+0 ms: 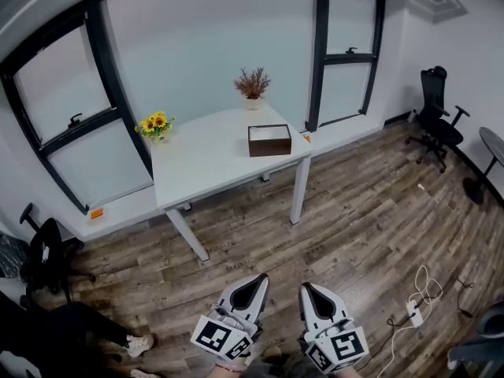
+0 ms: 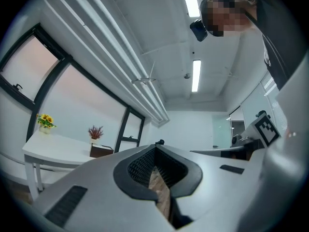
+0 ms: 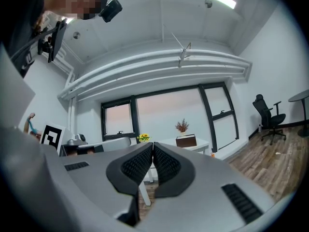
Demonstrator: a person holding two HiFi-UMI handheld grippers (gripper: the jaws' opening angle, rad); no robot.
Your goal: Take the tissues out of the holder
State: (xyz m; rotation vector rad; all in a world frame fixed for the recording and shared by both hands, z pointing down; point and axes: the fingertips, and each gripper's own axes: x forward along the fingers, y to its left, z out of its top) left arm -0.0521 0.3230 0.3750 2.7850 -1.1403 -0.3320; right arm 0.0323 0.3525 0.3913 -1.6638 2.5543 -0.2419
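Holder (image 1: pixel 269 140), a brown box, sits at the right end of the table (image 1: pixel 206 162), well apart from you. Your left gripper (image 1: pixel 253 280) and right gripper (image 1: pixel 306 288) hang low over the floor (image 1: pixel 354 227), both closed and empty, likely because nothing is within reach yet.

This is a sparsely furnished office. A white desk (image 1: pixel 213 160) stands by tall black-framed windows (image 1: pixel 346 53). Black swivel chairs (image 1: pixel 435 120) sit at the edges of a wood-plank floor (image 1: pixel 370 227), where a power strip (image 1: pixel 413 312) lies. Strip lights (image 2: pixel 195 75) run along the ceiling.
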